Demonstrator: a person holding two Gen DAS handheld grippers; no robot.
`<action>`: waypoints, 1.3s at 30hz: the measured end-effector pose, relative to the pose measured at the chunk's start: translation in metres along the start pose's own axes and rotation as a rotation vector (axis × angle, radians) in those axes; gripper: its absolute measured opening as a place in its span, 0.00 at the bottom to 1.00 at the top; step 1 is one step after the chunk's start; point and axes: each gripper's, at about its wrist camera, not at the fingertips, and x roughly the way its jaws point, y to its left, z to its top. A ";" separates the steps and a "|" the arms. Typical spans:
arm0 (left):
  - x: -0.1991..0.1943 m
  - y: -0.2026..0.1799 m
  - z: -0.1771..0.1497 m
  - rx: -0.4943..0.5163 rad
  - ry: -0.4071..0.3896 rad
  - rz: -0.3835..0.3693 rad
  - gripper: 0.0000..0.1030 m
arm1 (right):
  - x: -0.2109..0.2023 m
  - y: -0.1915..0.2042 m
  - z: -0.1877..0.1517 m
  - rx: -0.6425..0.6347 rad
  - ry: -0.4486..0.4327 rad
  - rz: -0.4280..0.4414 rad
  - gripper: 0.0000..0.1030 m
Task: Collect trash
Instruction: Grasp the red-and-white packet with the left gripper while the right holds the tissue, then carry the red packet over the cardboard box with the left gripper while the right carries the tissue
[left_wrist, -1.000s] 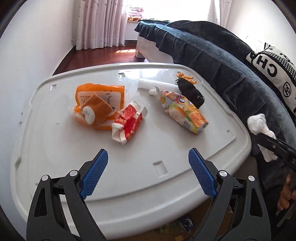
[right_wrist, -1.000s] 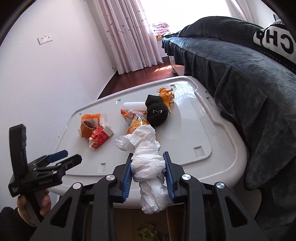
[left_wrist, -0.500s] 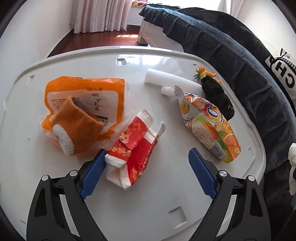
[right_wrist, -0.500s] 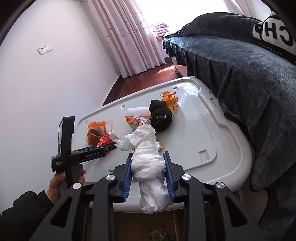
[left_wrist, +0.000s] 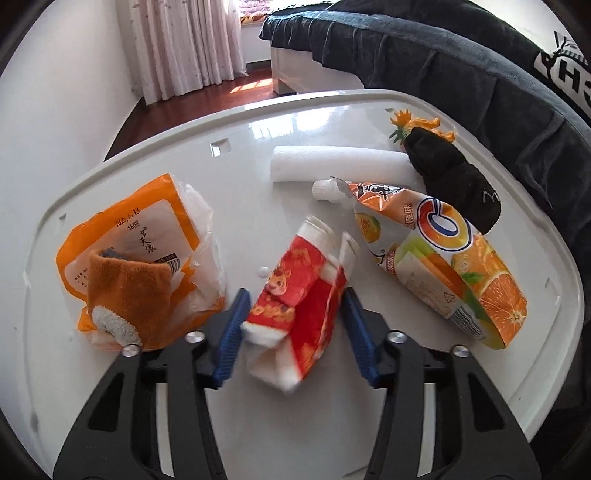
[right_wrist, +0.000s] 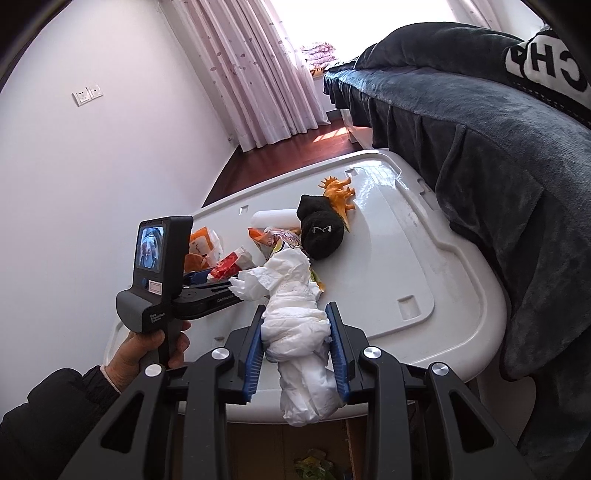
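A crumpled red and white wrapper (left_wrist: 299, 306) lies on the white table (left_wrist: 295, 424). My left gripper (left_wrist: 295, 314) has closed around its near end, both blue pads touching it. The left gripper also shows in the right wrist view (right_wrist: 207, 280). My right gripper (right_wrist: 297, 332) is shut on a wad of white tissue (right_wrist: 295, 339) and holds it above the table's near edge. An orange juice pouch (left_wrist: 439, 258), an orange plastic bag (left_wrist: 140, 236) with an orange sock (left_wrist: 125, 295) on it, and a white foam roll (left_wrist: 336, 162) lie on the table.
A black sock (left_wrist: 450, 181) and an orange toy dinosaur (left_wrist: 417, 125) lie at the far right of the table. A dark blue bed (right_wrist: 480, 140) runs along the right side. A cardboard box (right_wrist: 314, 454) with trash sits below the table's near edge. A white wall stands to the left.
My left gripper has moved forward over the table to the red wrapper and closed its jaws onto it. My right gripper has kept holding the tissue wad almost still.
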 end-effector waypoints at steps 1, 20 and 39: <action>-0.001 0.001 -0.001 -0.015 -0.003 0.001 0.40 | 0.000 0.000 0.000 -0.001 -0.001 -0.002 0.31; -0.158 0.016 -0.103 -0.252 -0.077 0.073 0.37 | -0.006 0.024 -0.013 -0.079 -0.031 0.005 0.31; -0.224 -0.017 -0.239 -0.280 -0.043 0.134 0.37 | -0.044 0.057 -0.151 -0.196 0.058 0.010 0.31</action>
